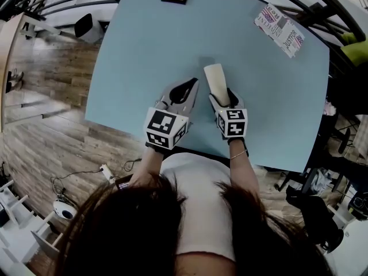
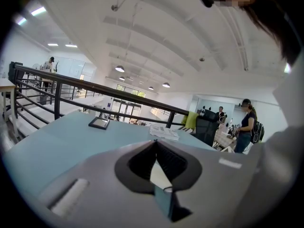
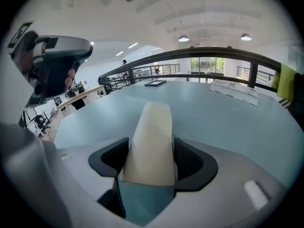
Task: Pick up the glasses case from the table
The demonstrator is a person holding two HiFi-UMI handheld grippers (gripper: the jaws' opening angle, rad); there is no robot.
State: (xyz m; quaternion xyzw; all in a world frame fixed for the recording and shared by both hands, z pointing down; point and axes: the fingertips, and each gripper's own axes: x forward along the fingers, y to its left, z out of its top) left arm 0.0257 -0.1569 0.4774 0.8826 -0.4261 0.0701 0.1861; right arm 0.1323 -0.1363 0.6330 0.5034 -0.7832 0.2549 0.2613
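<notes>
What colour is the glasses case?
Cream, almost white. The case shows best in the right gripper view, against the blue table.

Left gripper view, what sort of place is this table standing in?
Probably an open-plan office or lab on a mezzanine: a black railing runs behind the blue table, pendant lamps hang from a high white ceiling, and people stand beyond.

The left gripper [image 2: 156, 145] is pointing across the blue table [image 2: 52, 141], its jaws meeting at the tips and clamping nothing. A frame [image 2: 99, 123] and papers [image 2: 164, 132] are lying farther off by the railing [image 2: 57, 101]. A person [image 2: 247, 127] is standing beyond.
</notes>
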